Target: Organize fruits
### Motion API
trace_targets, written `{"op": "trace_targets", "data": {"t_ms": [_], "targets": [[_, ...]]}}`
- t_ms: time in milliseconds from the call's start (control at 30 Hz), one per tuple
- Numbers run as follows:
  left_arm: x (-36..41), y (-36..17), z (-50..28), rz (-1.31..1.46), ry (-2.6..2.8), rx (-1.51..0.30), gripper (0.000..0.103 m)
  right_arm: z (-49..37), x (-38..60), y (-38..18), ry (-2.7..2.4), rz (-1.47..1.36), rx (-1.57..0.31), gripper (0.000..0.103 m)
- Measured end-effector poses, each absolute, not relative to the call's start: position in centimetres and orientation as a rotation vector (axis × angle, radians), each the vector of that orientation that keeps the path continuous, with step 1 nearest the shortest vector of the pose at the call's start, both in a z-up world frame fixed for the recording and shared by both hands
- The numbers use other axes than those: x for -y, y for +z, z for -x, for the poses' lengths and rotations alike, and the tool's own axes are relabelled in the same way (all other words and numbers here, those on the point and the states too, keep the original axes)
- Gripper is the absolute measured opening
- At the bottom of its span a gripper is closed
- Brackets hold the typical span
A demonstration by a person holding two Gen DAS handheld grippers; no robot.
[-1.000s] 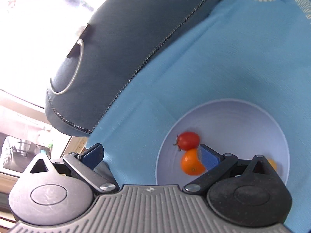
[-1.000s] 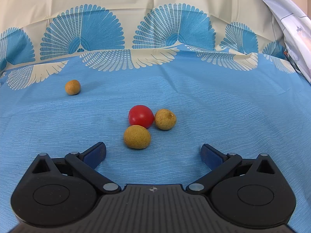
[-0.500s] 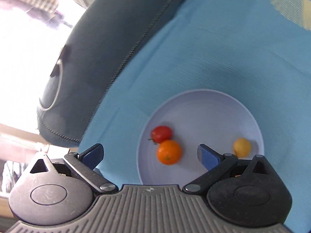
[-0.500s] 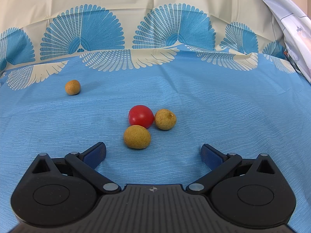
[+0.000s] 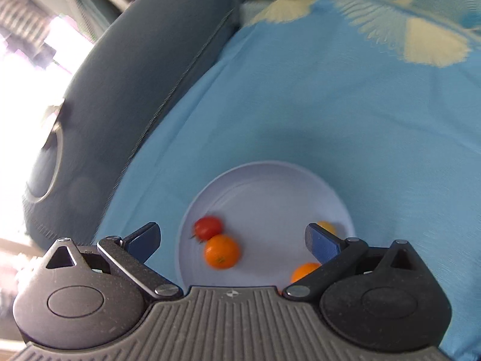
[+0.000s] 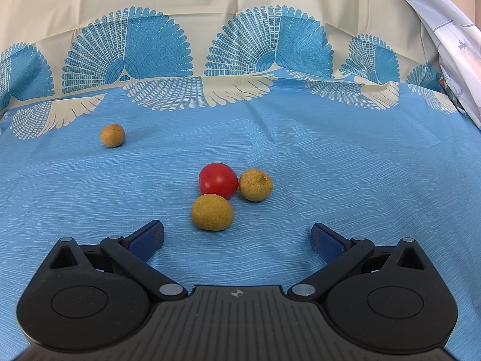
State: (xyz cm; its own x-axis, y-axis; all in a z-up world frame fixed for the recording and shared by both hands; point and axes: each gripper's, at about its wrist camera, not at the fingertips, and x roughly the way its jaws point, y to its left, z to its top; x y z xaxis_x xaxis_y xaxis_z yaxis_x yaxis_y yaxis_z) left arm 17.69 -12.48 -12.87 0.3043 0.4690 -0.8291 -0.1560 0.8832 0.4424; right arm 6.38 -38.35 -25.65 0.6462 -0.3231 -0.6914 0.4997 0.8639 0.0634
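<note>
In the left wrist view a pale plate (image 5: 270,180) lies on the blue cloth. It holds a red tomato (image 5: 208,227), an orange (image 5: 222,251), a second orange (image 5: 303,271) and a yellow fruit (image 5: 326,227), both partly hidden by the right finger. My left gripper (image 5: 233,239) is open and empty above the plate. In the right wrist view a red tomato (image 6: 218,180) and two brown longans (image 6: 212,212) (image 6: 255,185) lie clustered on the cloth. A third longan (image 6: 112,135) lies far left. My right gripper (image 6: 237,239) is open and empty, just short of the cluster.
A dark grey cushion (image 5: 120,90) borders the cloth on the left in the left wrist view. The patterned cloth (image 6: 240,45) rises at the back in the right wrist view, and a white fabric (image 6: 451,45) hangs at the right edge.
The left gripper has drawn back and swung right, so the plate sits lower and more fruit shows. The right gripper and its fruits have not moved.
</note>
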Motion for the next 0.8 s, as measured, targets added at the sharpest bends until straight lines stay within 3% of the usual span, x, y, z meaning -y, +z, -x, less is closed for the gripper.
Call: {"op": "trace_targets", "data": {"t_ms": [367,800], "targets": [[8.0,-10.2,-13.2,-0.137,0.152,-1.168,0.102,-6.4,38.3,-25.7,-0.474,-0.259,-0.73,0.102],[5.9,-9.5,-9.1,-0.18,-0.028,-1.111,0.102,-6.9,38.3,-25.5,-0.491,-0.254,-0.749,0.102]]}}
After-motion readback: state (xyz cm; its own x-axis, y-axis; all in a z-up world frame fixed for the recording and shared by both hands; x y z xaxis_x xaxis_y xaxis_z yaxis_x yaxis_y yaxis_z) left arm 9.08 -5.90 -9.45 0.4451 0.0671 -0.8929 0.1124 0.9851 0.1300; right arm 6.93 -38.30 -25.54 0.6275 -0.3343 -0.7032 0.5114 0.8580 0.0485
